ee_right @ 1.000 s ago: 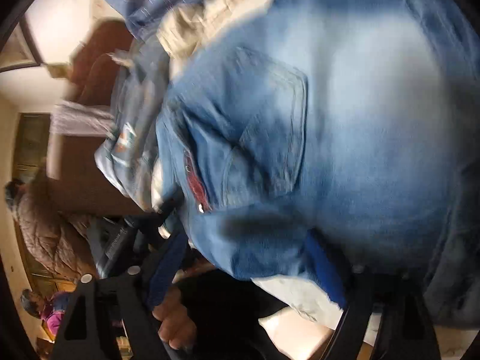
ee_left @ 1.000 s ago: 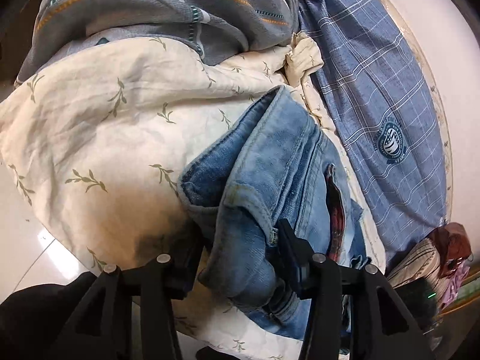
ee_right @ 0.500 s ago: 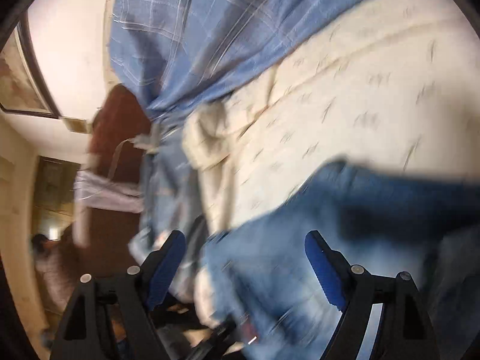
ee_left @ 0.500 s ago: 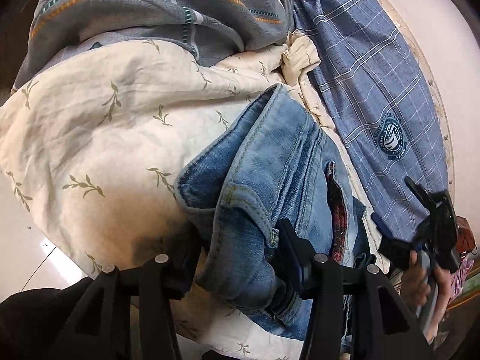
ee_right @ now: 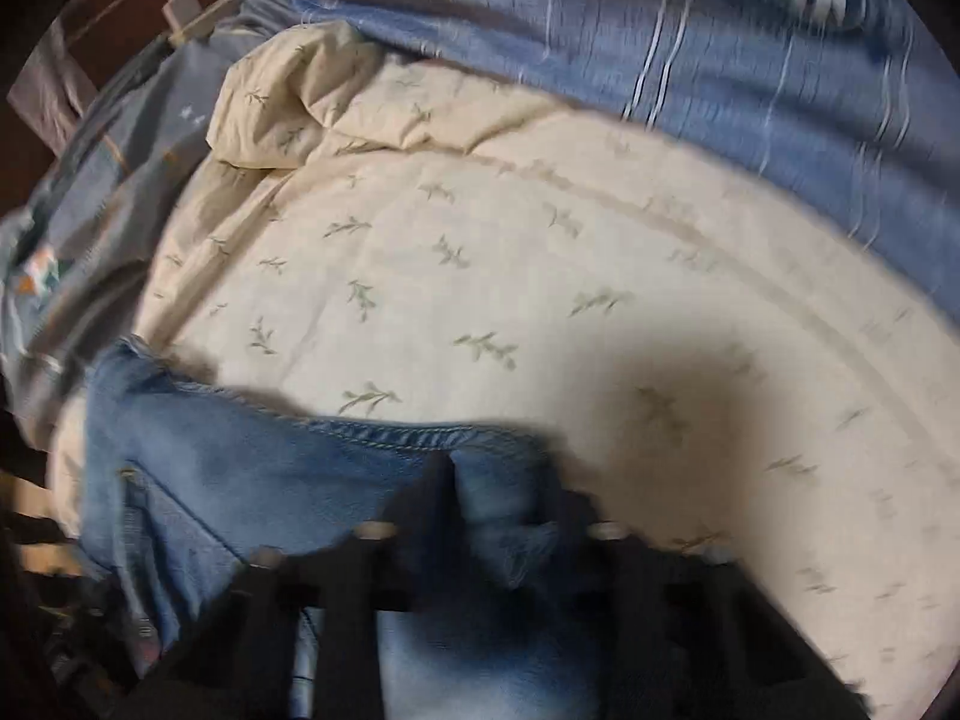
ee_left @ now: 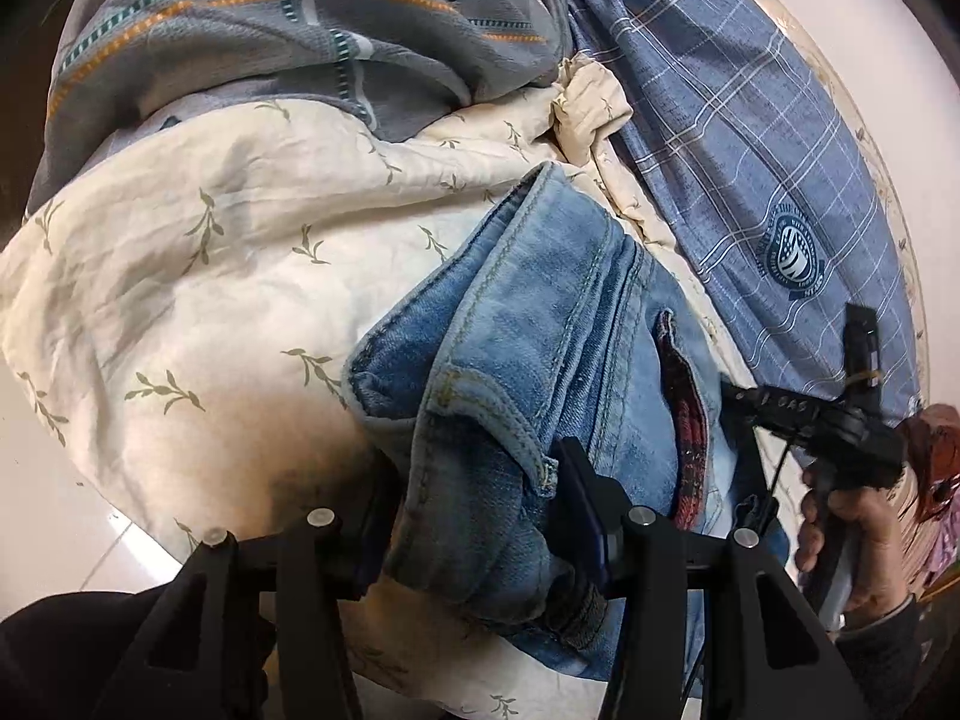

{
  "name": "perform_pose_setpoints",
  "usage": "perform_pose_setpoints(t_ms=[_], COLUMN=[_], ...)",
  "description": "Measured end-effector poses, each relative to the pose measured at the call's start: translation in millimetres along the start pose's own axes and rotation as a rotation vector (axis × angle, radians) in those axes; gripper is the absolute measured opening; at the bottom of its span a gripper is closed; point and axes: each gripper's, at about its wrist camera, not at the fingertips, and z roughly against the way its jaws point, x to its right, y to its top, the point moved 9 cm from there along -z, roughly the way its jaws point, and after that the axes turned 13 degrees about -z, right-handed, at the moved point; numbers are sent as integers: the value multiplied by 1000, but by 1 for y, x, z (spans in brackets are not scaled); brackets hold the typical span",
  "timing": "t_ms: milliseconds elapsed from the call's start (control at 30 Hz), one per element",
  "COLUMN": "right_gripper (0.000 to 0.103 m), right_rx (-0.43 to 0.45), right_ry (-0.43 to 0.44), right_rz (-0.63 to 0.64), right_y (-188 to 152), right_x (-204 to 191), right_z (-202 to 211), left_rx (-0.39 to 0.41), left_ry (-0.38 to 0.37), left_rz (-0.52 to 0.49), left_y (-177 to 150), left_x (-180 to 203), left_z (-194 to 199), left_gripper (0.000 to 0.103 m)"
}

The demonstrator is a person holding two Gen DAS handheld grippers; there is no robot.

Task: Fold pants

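Right gripper (ee_right: 498,516) now pinching jeans (ee_left: 540,372) hem, left gripper (ee_left: 474,516) clamps bunched waistband.

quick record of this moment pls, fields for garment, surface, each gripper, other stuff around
garment: blue jeans, bunched, not yet folded flat
surface: cream quilt with a leaf print
left gripper: shut on a thick bunch of the jeans
right gripper: appears shut on a denim edge; view blurred
nearby: blue checked cloth and grey striped cloth beyond the quilt
hand: holds the right gripper's handle
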Motion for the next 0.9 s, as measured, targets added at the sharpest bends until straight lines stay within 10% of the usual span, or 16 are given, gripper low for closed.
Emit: perform_pose_setpoints(t_ms=[767, 900], right_gripper=[21, 51], right_rx=[149, 125], right_ry=[-92, -40], right_rz=[-72, -135], right_y=[6, 13], right_x=[1, 3], right_z=[22, 41], left_rx=[-2, 0], left_ry=[47, 51], left_rz=[-66, -68], left_y=[0, -1], left_x=[1, 1], left_z=[1, 1], left_gripper=[51, 51])
